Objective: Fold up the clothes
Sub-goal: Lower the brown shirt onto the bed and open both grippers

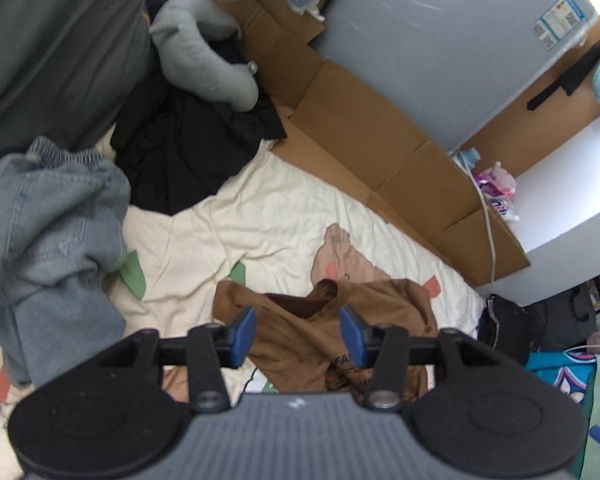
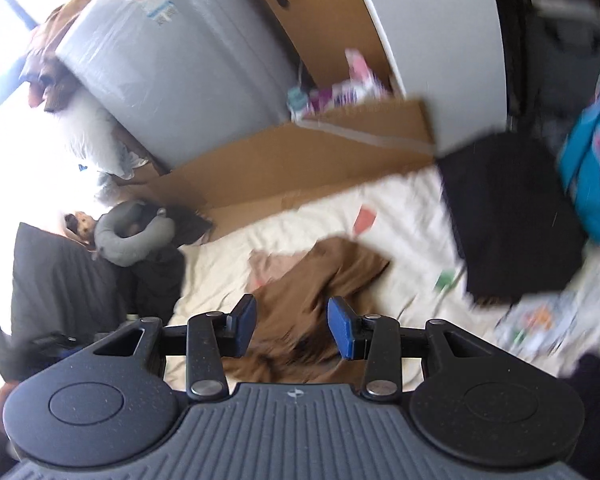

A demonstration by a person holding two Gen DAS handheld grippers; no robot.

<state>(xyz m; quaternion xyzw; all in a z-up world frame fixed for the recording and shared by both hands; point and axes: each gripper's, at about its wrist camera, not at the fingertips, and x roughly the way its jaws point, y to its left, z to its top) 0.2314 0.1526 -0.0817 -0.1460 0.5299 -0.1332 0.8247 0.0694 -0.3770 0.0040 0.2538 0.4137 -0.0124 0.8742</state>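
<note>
Hovering: left gripper [image 1: 298,334], right gripper [image 2: 292,326], jaws apart, empty; one brown shirt [image 1: 300,344] below.

We made out little. On the brown garment [image 1: 332,344], near the left gripper, dark print began "FA", the rest hidden in folds. A blue-and-white label [image 1: 562,20] sat far right on the grey wrapped slab [image 1: 440,52]; its print was too small to read.

blurred: brown garment [image 2: 320,280] | cut off: teal cloth [image 2: 596,160], jeans [image 1: 48,240]
</note>
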